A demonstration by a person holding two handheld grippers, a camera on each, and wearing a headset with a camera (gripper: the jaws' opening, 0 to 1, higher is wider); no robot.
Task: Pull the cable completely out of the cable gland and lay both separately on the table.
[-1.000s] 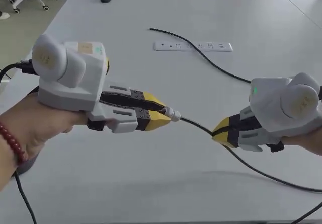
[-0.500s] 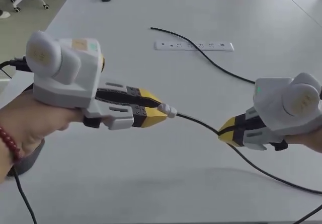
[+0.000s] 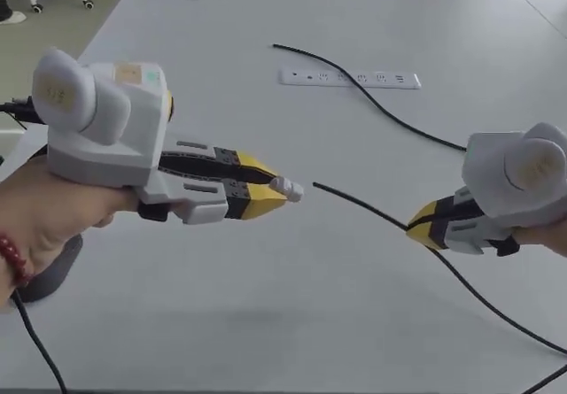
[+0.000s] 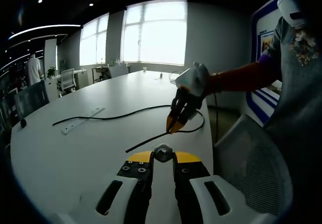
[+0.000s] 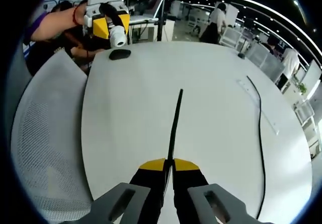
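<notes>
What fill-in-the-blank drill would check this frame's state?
The left tongs are shut on the ____. The right tongs are shut on the black ____. The two held pieces are ____ (joined/apart). Farther off on the table lies a white ____.
Missing: cable gland; cable; apart; power strip.

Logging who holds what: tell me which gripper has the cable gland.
The left gripper: its jaws are shut on the small grey cable gland. The right gripper clamps the black cable instead, its free end clear of the gland.
</notes>
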